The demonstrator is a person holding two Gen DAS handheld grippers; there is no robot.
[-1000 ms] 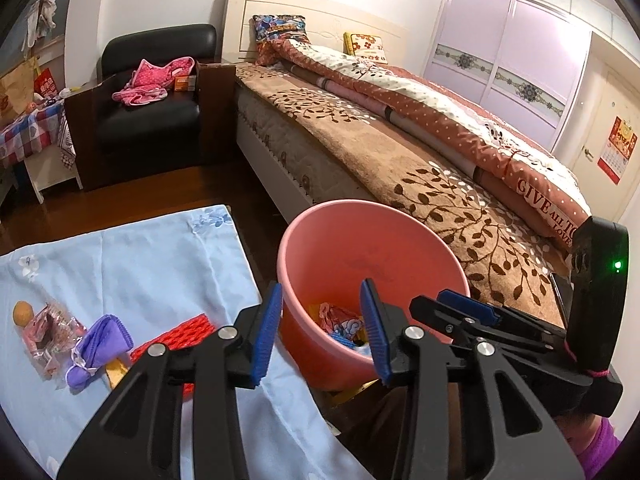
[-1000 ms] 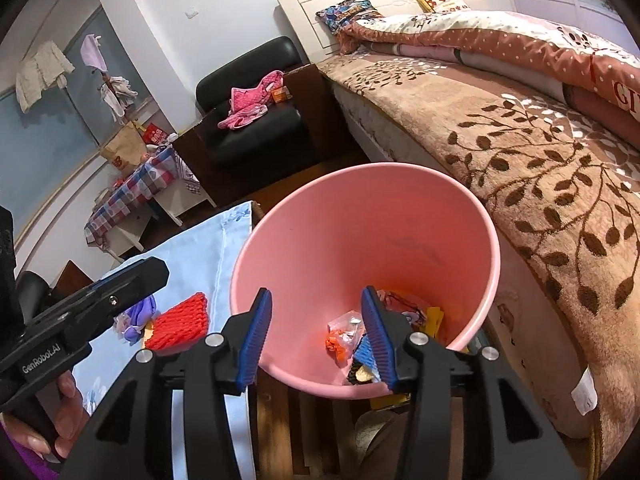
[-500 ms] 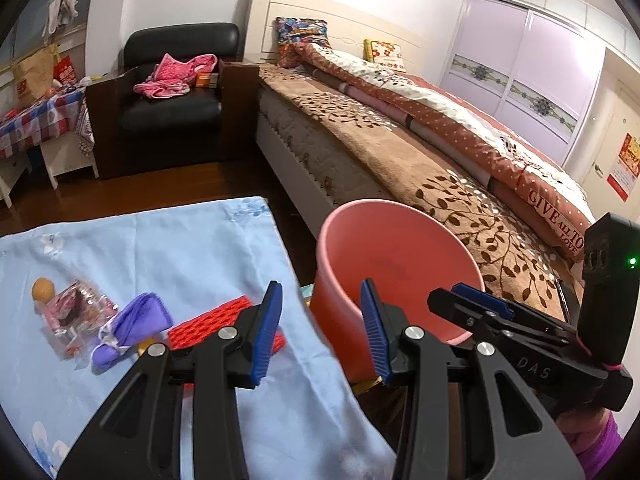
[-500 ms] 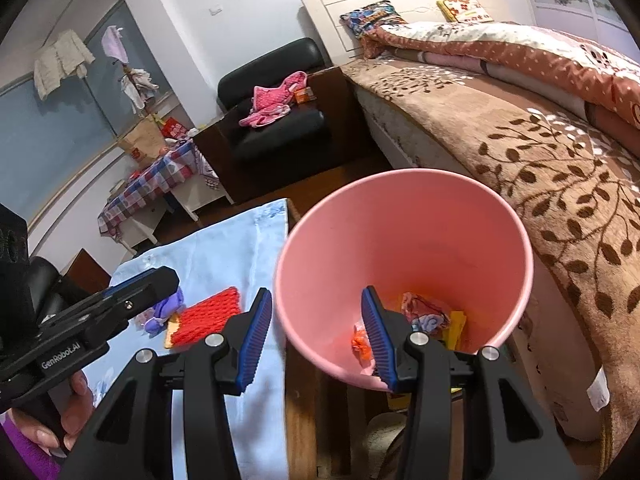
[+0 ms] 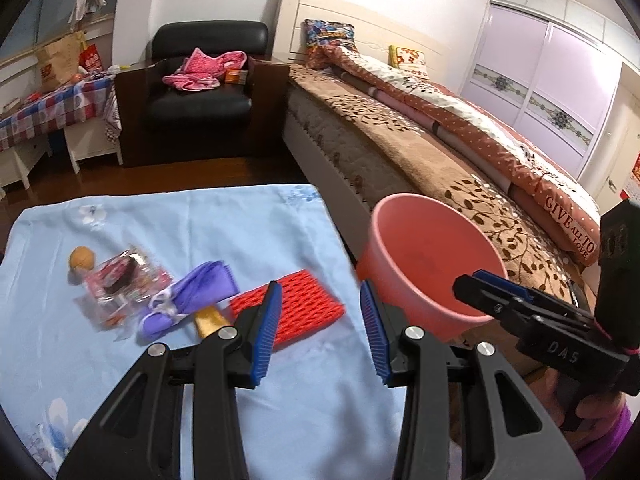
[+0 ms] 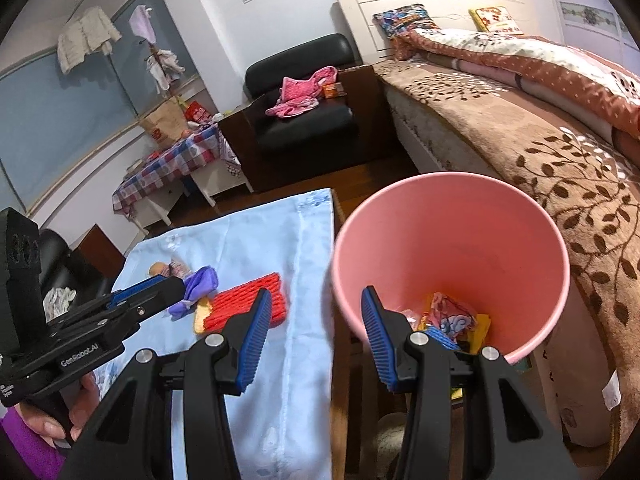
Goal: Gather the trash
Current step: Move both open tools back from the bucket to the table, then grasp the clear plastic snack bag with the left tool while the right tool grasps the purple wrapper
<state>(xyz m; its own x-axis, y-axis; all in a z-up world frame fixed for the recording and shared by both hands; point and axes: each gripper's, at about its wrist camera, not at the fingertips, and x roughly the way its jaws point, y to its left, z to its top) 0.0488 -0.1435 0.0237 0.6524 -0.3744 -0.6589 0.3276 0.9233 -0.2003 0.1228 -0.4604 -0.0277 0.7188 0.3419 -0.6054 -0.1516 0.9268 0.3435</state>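
Both views have swung left since the earlier frame: the pink bin [image 5: 430, 264] sat centred between our left gripper's [image 5: 320, 332] blue pads, and now it's off to the right w/ the bench's blue cloth [image 5: 168, 224] filling the middle. Same drift in the right wrist view, where the right gripper [image 6: 314, 334] straddles the gap between cloth edge and bin [image 6: 452, 240].

Both grippers are spread, nothing between the pads.

Step in hand, by our read: back from a drop, heading for the next piece. Some wrappers [image 6: 452, 318] already lie in the bin bottom.

Left on the cloth: red foam net [image 5: 286, 310] nearest, just beyond the left gripper's left pad; purple cloth bundle [image 5: 188, 298] left of it, a yellow-brown bit [image 5: 210, 320] beside both; clear snack wrapper [image 5: 120, 284] and small orange ball [image 5: 82, 259] farther left.

Next, probably: bring the left gripper down over the red net, pads either side of its near edge, then close. It looks soft and flat, so we'd need to get low on the cloth w/o pinching the fabric.
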